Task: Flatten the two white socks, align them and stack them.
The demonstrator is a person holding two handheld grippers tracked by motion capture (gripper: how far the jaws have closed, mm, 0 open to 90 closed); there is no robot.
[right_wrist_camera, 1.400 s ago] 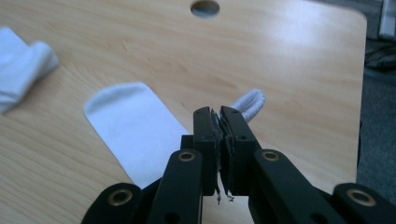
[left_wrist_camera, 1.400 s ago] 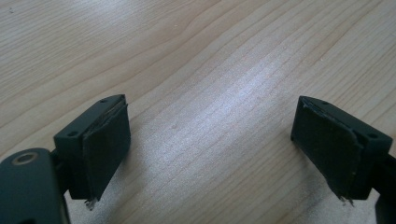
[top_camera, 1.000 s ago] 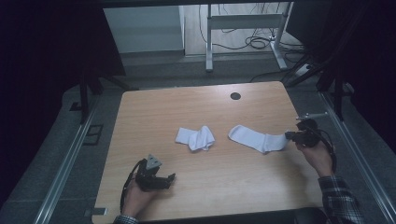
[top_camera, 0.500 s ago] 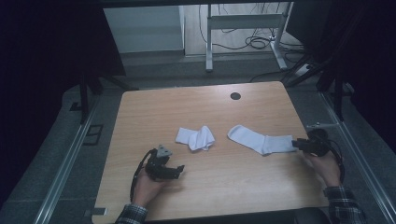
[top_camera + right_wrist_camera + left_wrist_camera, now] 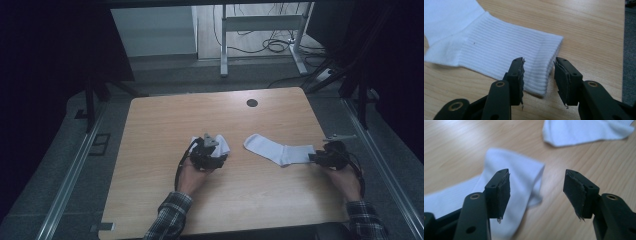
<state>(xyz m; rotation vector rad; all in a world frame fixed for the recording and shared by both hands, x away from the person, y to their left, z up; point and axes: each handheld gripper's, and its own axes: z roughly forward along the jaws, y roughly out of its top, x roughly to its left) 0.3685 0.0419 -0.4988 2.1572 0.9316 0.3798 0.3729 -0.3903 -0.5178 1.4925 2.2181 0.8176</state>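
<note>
A: Where are the socks?
B: Folded white cotton sock [image 5: 511, 195] under my open left tool [image 5: 537, 192]; flat ribbed white sock [image 5: 506, 52] at my open right tool [image 5: 537, 75].
A: Handling?
B: Soft, light. Pinch the cuff.

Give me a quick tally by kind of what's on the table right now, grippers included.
White socks: 2, a folded sock and a flat sock
Handheld grippers: 2, the left gripper and the right gripper
Total: 4
</note>
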